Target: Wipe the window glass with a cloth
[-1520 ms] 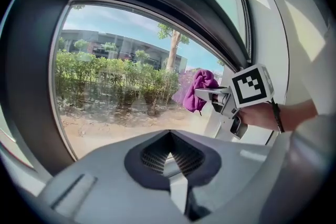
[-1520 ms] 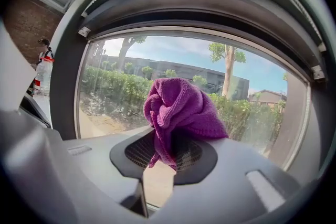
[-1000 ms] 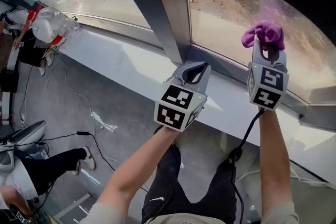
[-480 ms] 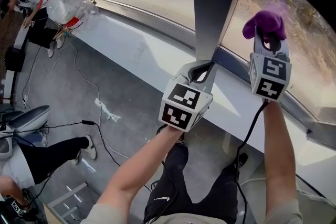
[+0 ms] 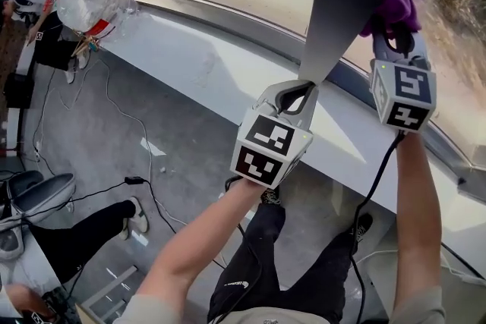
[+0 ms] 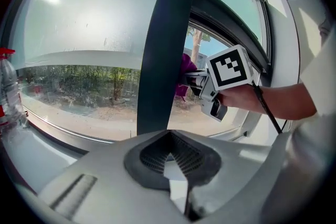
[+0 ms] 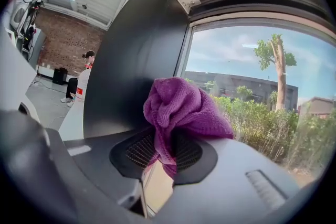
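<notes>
At the clear window glass (image 7: 252, 81), just right of the dark upright frame post (image 5: 353, 4), the crumpled purple knit cloth (image 7: 178, 107) is pinched in the jaws of the right gripper (image 7: 160, 157); contact with the pane cannot be confirmed. The left gripper (image 6: 173, 168), jaws pressed together on nothing, hangs over the white sill (image 5: 205, 72).

Both bare forearms reach forward from the body. The left claw (image 5: 295, 96) sits lower and nearer the middle, its jaws together with nothing between them, and its forearm (image 5: 199, 239) slants in from the left. The right claw (image 5: 396, 38) is held farther out to the right, with its jaws clamped on a bunched cloth (image 5: 395, 11). Its forearm (image 5: 418, 216) runs almost straight.
</notes>
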Demonstrator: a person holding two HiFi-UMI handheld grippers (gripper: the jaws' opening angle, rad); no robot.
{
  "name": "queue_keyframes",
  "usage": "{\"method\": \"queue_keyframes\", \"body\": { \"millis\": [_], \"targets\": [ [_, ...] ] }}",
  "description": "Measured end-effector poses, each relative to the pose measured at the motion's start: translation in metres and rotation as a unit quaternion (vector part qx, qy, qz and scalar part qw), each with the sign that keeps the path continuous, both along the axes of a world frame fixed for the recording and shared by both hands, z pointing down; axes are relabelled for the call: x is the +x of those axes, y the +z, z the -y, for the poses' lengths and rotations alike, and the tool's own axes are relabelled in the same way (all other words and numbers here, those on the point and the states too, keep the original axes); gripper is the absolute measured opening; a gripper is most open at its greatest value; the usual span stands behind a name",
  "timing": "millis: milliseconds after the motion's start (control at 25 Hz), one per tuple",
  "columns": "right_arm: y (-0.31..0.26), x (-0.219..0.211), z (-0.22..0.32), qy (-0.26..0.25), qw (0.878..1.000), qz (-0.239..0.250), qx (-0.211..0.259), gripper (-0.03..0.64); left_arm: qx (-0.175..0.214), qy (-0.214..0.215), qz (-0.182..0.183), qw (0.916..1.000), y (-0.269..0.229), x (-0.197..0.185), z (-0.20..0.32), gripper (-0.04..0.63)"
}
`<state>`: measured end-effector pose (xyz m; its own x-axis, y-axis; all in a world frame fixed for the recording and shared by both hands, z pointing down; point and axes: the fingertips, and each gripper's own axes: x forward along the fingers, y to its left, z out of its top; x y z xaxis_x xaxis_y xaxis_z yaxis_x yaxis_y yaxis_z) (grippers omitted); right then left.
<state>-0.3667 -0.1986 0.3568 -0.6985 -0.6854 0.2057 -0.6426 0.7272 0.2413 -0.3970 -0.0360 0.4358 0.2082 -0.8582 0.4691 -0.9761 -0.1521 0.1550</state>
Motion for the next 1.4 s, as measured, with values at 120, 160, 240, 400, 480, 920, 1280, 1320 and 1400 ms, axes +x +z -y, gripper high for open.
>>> {"method": "queue_keyframes", "body": {
  "millis": [120,160,240,400,480,920,1280,1320,1400],
  "targets": [
    [0.007,0.000,-0.005,0.008,1.000,0.012,0.001,0.107,-0.009,0.010,-0.005,0.9999,0.016,-0.005,0.000,0.000],
    [0.011,-0.001,-0.008,0.007,1.000,0.011,0.001,0.107,-0.013,0.013,-0.005,0.9998,0.022,-0.006,0.000,0.000],
    [0.026,-0.001,-0.012,0.001,1.000,0.000,-0.002,0.107,-0.021,0.020,-0.005,0.9996,0.032,-0.003,0.001,0.000],
    [0.057,0.004,-0.009,-0.006,1.000,-0.025,-0.015,0.107,-0.027,0.027,-0.011,0.9992,0.047,0.012,0.008,0.000],
    [0.069,0.003,-0.006,-0.008,0.999,-0.031,-0.027,0.107,-0.032,0.025,-0.017,0.9991,0.055,0.017,0.008,0.000],
    [0.079,-0.001,-0.001,-0.013,0.998,-0.052,-0.014,0.107,-0.037,0.034,-0.019,0.9986,0.063,0.044,0.013,0.000],
    [0.083,0.057,0.006,0.026,0.998,-0.051,-0.032,0.106,-0.035,0.046,-0.016,0.9982,0.057,0.071,0.021,0.000],
    [0.085,0.066,0.007,0.030,0.998,-0.052,-0.033,0.106,-0.035,0.049,-0.017,0.9980,0.058,0.077,0.022,0.000],
    [0.088,0.085,0.008,0.039,0.997,-0.055,-0.034,0.106,-0.034,0.057,-0.017,0.9976,0.059,0.090,0.025,0.000]
  ]
}}
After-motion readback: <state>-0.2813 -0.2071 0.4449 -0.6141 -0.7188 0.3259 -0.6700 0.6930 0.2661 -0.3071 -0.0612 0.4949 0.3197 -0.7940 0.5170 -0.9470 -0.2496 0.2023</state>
